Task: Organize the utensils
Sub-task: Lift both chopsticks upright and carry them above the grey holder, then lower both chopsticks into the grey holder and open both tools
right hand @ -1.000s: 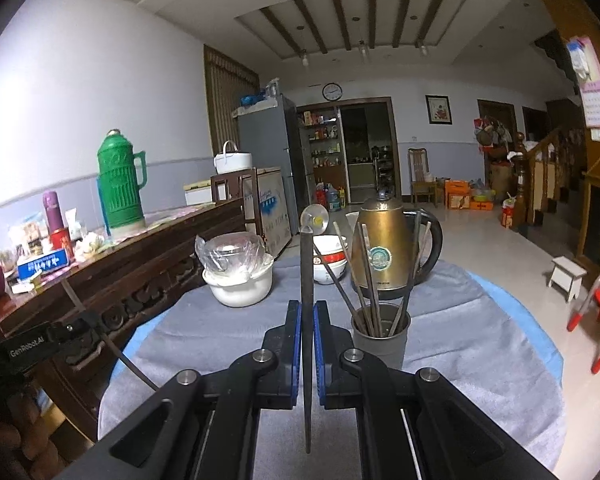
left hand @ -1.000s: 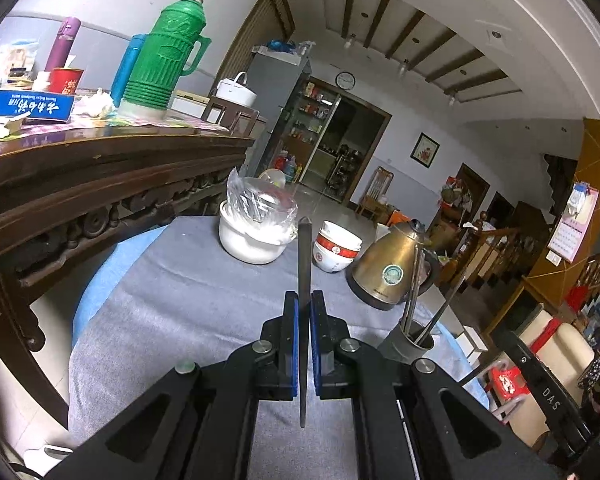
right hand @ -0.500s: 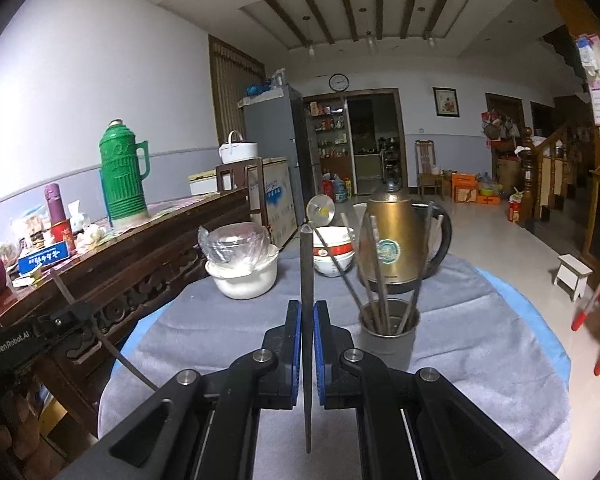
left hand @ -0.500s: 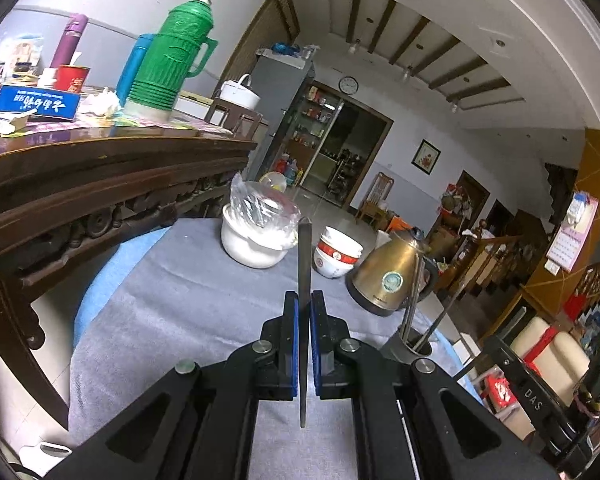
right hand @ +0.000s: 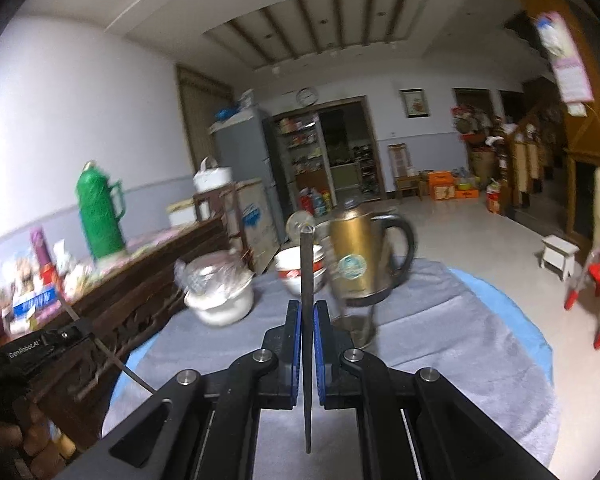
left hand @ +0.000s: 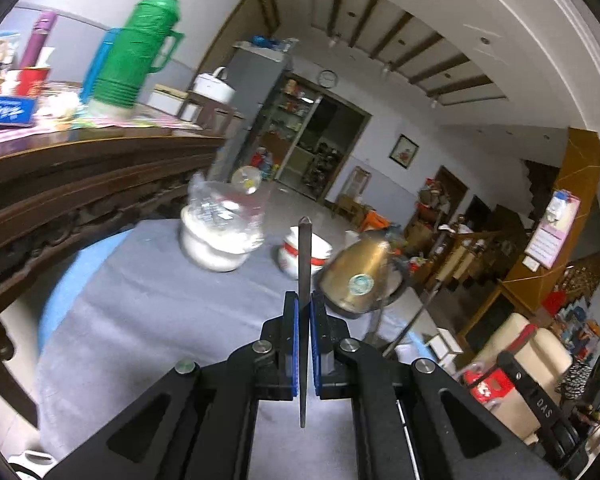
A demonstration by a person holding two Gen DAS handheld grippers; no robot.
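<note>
Both claws are clamped on thin dark utensils. Looking along my left claw (left hand: 303,312), the blue pads are pressed onto a slim dark chopstick (left hand: 304,264) that stands upright between them, its tip rising past the fingertips and its lower end hanging below the pads. My right claw (right hand: 308,316) is closed the same way on a second dark chopstick (right hand: 307,268), also upright, with its tip in line with a round shiny spoon bowl (right hand: 300,222) behind it.

From where I watch, the bench (right hand: 440,344) is round, draped with a grey cloth over a blue cover. On it I see a white pot (left hand: 214,246) with crinkled clear plastic over its top, a stack of red-and-white bowls (right hand: 290,266) just beside it, and a gold kettle (right hand: 358,256) with a black handle. In front of the kettle, in the right view, a blurred grey cup (right hand: 356,330) sits just right of my fingers, with what seems to be one thin stick rising from it; I cannot tell more through the blur.

At the left edge of the right view the other claw's body shows, with its chopstick slanting down across it.

Beyond the bench a dark carved sideboard (left hand: 80,176) carries a green thermos (left hand: 140,48).
</note>
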